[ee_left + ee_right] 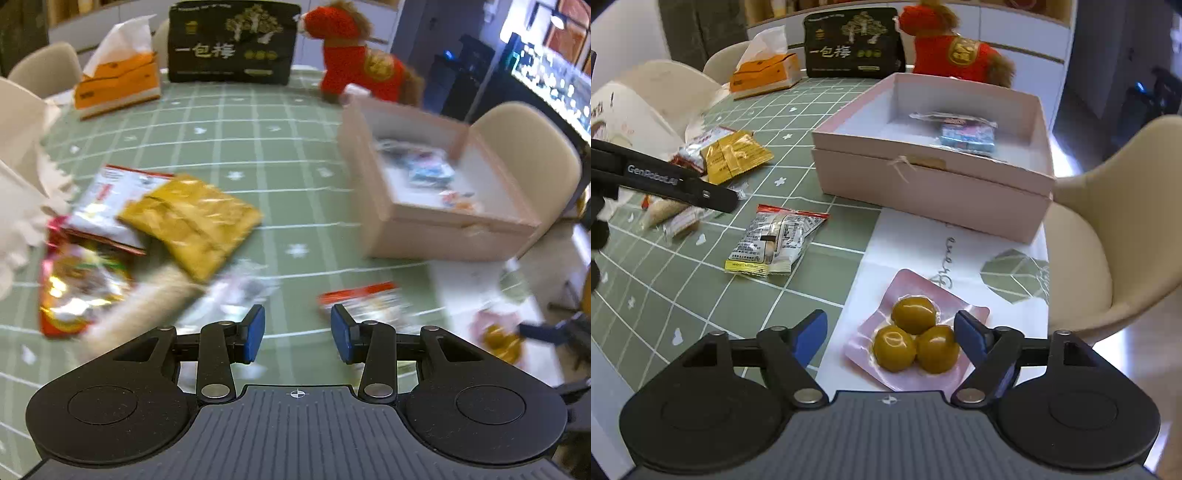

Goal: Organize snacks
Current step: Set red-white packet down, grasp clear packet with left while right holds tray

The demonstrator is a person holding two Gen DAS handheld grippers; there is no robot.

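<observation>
A pink open box [934,184] stands on the green checked table and holds one blue-pink snack pack [966,134]; it also shows in the left wrist view [443,236]. My right gripper [891,334] is open, its jaws either side of a pink pack of three green olives [916,341]. A silver snack pack with a red top [775,240] lies left of it. My left gripper [297,332] is open and empty above the table, near the same silver pack [364,301]. A yellow pack [192,221] and other snacks [77,291] lie to its left.
An orange tissue box [764,72], a black bag with Chinese writing [853,44] and a red plush horse [956,51] stand at the table's far edge. Beige chairs [1115,229] surround the table. A white paper mat [923,243] lies under the olives.
</observation>
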